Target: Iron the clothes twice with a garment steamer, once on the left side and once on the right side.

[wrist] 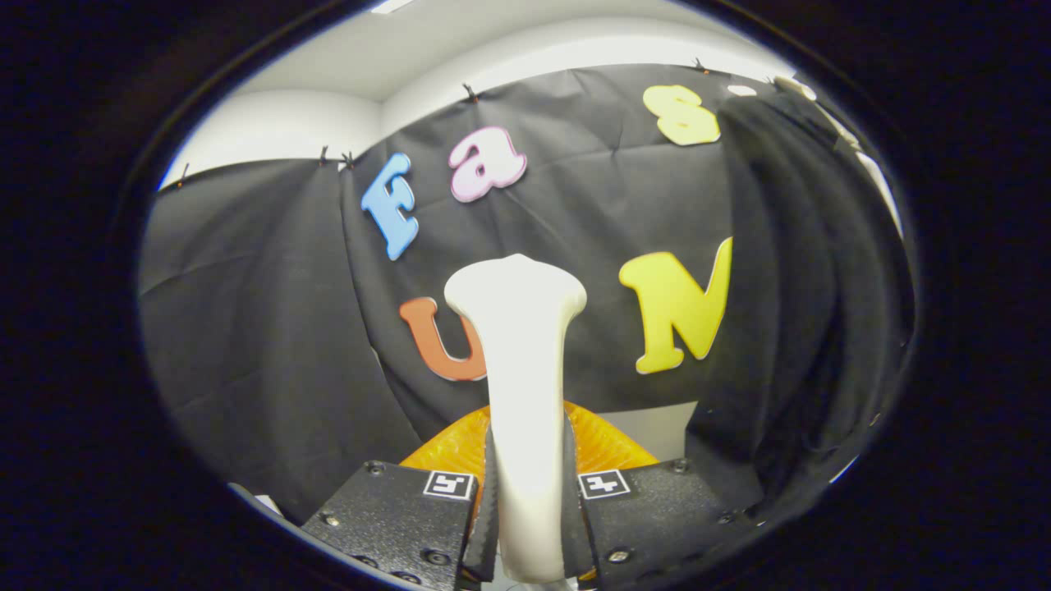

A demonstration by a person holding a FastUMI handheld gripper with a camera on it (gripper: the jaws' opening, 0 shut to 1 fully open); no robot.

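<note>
White plastic is what the hand-held gripper (525, 525) has hold of: the garment steamer (521, 369) stands upright between the two fingers, both pressed against its handle, so the jaws are closed down to the handle's width. The steamer's flared head rises well above the fingers. Just behind the steamer's base there's something orange and ribbed (603, 443), can't tell what it is. Off to the right of the steamer, and farther back, hangs the dark garment (809, 279) with long vertical folds.

My take on doing this step well: keep the grip firm so the steamer doesn't twist, swing the head round to face the garment, then run one slow top-to-bottom pass down the left side before doing the right.
</note>
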